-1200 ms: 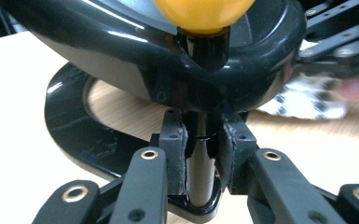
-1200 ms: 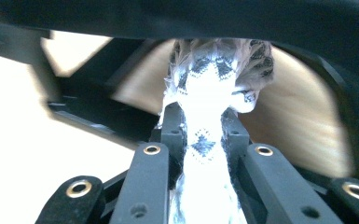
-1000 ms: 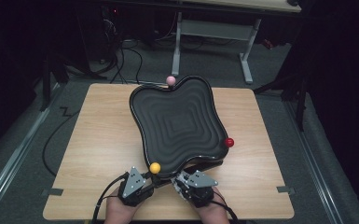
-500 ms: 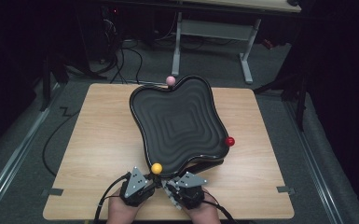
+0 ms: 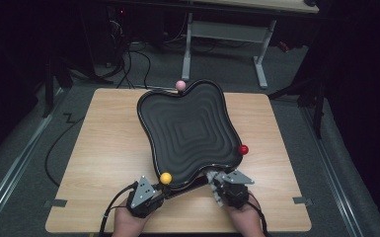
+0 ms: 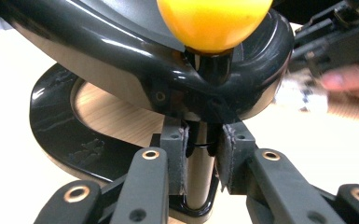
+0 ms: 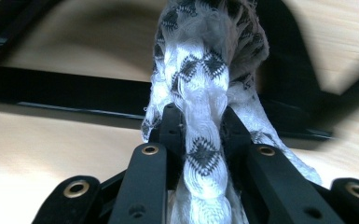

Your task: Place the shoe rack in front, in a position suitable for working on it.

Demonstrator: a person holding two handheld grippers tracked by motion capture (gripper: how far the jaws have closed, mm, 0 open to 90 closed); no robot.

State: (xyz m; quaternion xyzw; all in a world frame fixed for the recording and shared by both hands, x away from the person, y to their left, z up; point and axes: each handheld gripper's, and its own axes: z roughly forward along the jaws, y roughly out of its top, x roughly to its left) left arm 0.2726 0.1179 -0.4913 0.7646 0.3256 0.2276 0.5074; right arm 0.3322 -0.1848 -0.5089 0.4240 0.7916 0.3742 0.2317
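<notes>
Your left tool point(image 6: 200, 154) is clamped on the post under the yellow ball point(image 5: 166, 178) at the near rim of the wavy black tray point(image 5: 190, 131), which sits in the middle of the tabletop point(image 5: 103, 148) on its stand. Your right tool point(image 7: 200, 135) is closed on a bunched white patterned cloth point(image 7: 205, 93). Within the last second that tool has swung out to the right, to the tray's near right edge, so you seem set to start wiping while the left steadies the tray.
</notes>
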